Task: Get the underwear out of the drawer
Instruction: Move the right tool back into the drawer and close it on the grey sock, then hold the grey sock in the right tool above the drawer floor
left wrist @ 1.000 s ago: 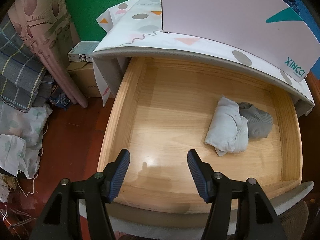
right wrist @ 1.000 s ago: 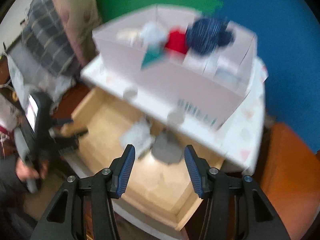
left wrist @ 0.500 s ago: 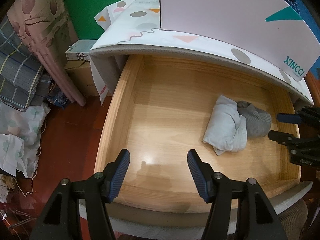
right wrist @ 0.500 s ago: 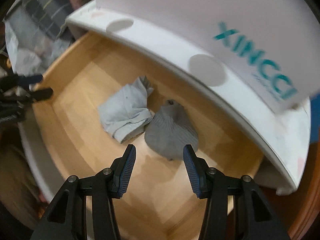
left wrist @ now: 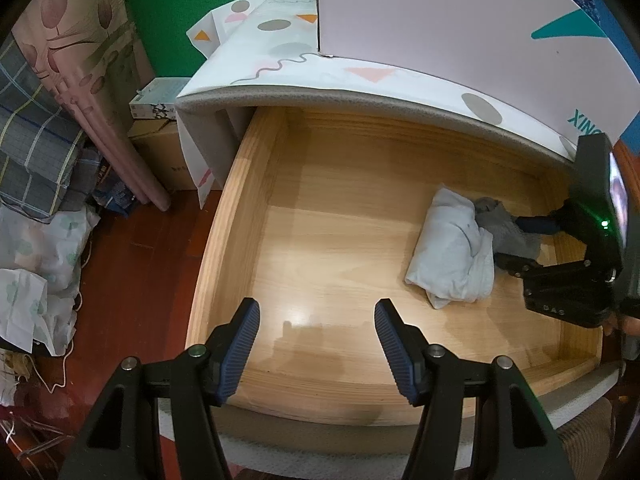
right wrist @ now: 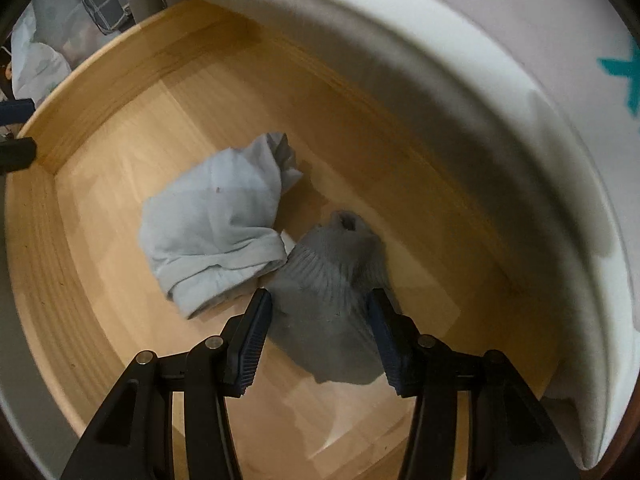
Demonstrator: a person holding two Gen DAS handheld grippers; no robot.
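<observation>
Your right gripper (right wrist: 318, 336) reached down into the open wooden drawer (left wrist: 236, 184), its jaws astride the grey underwear (right wrist: 332, 296). The jaws were opening a little, with the grey bundle between them; the blue pads (right wrist: 252, 340) sat at the cloth's two edges, and a firm pinch could not be made out. In the left wrist view, the same right gripper (left wrist: 516, 242) entered from the drawer's right side and met the grey underwear (left wrist: 504, 228) there.

The grey underwear lay on the drawer floor near the right rear corner, touching a pale blue folded garment (right wrist: 216, 224) on the side toward the drawer's middle.

Your left gripper (left wrist: 316, 344) hung over the drawer's front edge, jaws moderately wide and holding nothing.

A white box (left wrist: 460, 28) stood on the patterned top above the drawer.
</observation>
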